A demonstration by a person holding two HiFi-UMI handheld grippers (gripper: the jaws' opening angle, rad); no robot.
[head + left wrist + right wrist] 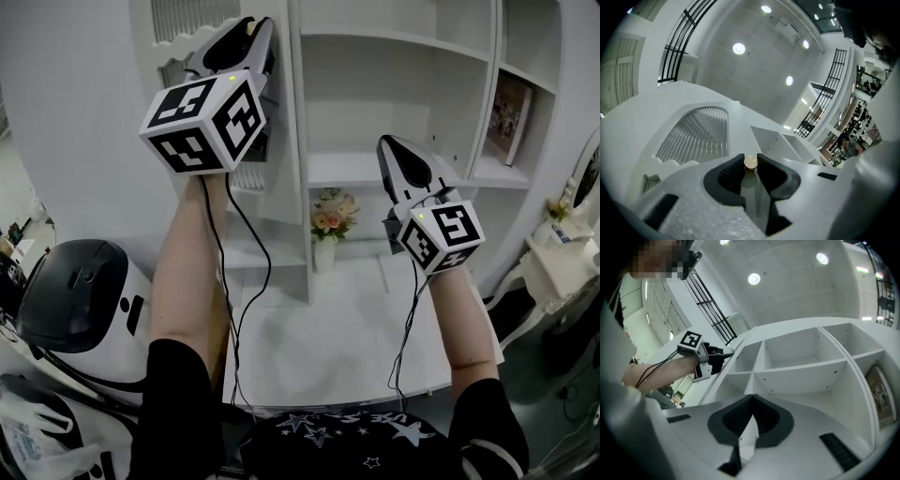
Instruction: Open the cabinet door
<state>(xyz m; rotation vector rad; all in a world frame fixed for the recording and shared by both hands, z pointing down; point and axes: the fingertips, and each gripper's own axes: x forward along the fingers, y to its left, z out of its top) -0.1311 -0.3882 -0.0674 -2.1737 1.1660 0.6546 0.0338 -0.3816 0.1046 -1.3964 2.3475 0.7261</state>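
The white cabinet door, with a slatted panel in its upper part, stands swung out from the open shelves. My left gripper is raised at the door's edge, shut on the small round cream knob, which sits pinched between the black pads. From the right gripper view the left gripper shows at the door's edge, beside the shelves. My right gripper points up in front of the shelves, its jaws shut with nothing in them.
A vase of flowers stands on the white tabletop below the shelves. A picture book leans in the right shelf. A white machine with a black head is at the left, and a small white table at the right.
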